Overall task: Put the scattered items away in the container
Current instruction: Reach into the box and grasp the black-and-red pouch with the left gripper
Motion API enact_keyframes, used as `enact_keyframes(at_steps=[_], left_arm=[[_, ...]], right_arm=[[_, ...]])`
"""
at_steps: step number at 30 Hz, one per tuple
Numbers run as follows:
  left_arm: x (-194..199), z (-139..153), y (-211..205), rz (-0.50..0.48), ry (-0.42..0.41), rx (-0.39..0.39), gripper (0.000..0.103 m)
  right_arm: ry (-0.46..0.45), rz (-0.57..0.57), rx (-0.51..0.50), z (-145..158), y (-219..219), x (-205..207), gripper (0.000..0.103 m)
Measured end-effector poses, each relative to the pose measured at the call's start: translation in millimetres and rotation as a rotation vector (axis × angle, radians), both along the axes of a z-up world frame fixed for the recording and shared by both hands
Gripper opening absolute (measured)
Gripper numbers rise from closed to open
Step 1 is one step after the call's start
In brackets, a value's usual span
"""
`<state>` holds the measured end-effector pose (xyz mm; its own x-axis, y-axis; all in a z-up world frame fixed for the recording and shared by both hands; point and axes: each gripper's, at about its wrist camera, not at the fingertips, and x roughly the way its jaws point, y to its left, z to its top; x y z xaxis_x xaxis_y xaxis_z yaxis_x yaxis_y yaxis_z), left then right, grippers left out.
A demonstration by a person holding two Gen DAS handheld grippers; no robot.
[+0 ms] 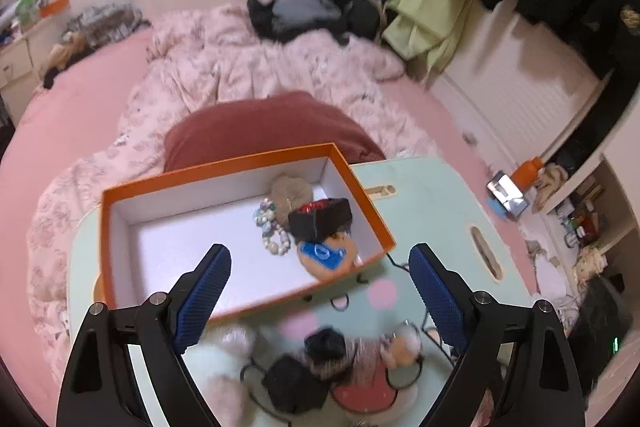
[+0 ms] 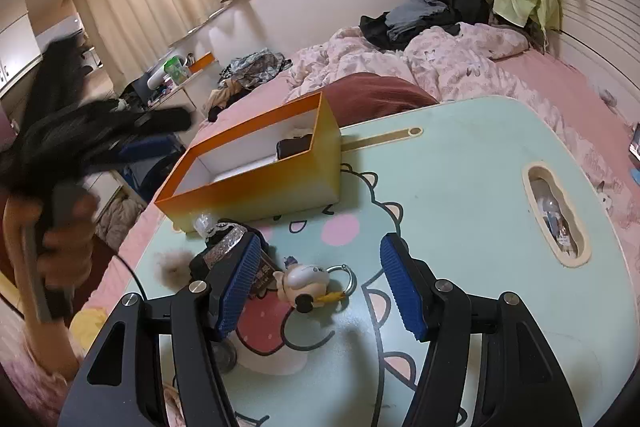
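An orange box [image 1: 120,195] with a white inside stands on a mint cartoon lap table [image 1: 432,211]. In it lie a bead bracelet [image 1: 272,231], a beige pompom [image 1: 290,187], a small black box with red contents [image 1: 320,217] and a blue-shirted plush keychain [image 1: 326,255]. My left gripper [image 1: 320,291] is open and empty above the box's near edge. Below it lie black hair ties [image 1: 296,379] and a plush charm [image 1: 404,341]. My right gripper [image 2: 316,291] is open, low over a white mouse keychain [image 2: 306,281]. The box also shows in the right wrist view [image 2: 256,187].
The table [image 2: 460,195] sits on a bed with a pink floral duvet [image 1: 224,75] and a dark red pillow [image 1: 264,131]. A fuzzy brown pompom [image 2: 174,265], a glittery black hair clip [image 2: 224,243] and a dark card lie beside my right gripper. The table has a slot hole [image 2: 556,215].
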<state>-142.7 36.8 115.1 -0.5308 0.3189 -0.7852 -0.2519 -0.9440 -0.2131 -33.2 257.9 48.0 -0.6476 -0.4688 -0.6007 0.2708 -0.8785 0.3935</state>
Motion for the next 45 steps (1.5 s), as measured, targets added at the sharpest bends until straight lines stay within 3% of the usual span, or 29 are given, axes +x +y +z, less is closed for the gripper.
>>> enact_keyframes(at_steps=[3,8,11,16,21,25,31,33,39,42,45], left_arm=[[-23,-13,14,0.014,-0.032,-0.059,0.077],[-45,-33,29,-0.022,-0.053,-0.072,0.055],[-48,-38,36,-0.1,-0.038,-0.136,0.053],[-48,-31,43,-0.225,0.071,-0.312,0.052],[-52,-30,44,-0.368,0.024,-0.325,0.05],[-46,-31,52,-0.46,0.048,-0.382,0.05],[-50,-48,70,-0.525,0.015,-0.432,0.029],[-51,-56,75,-0.533,0.009,-0.463,0.029],[-51,-54,73,-0.538,-0.01,-0.397,0.037],[-67,-63,68,-0.493,-0.113,-0.368,0.039],[-84,-69,56,-0.432,-0.218,-0.263,0.047]], right_arm=[[-0.009,0.002,-0.008,-3,3,0,0.063],[-0.014,-0.003,-0.031,-4,9,0,0.063],[-0.013,-0.01,-0.039,-3,13,-1,0.063],[-0.017,-0.028,-0.063,-2,21,-3,0.063],[-0.02,-0.033,-0.066,-1,23,-5,0.063],[-0.024,-0.026,-0.072,-1,25,-6,0.063],[-0.034,-0.017,-0.076,-3,24,-6,0.063],[-0.037,-0.015,-0.082,-2,25,-6,0.063],[-0.039,-0.025,-0.092,-2,29,-6,0.063],[-0.052,-0.029,-0.103,-4,31,-7,0.063],[-0.06,-0.026,-0.107,-5,30,-7,0.063]])
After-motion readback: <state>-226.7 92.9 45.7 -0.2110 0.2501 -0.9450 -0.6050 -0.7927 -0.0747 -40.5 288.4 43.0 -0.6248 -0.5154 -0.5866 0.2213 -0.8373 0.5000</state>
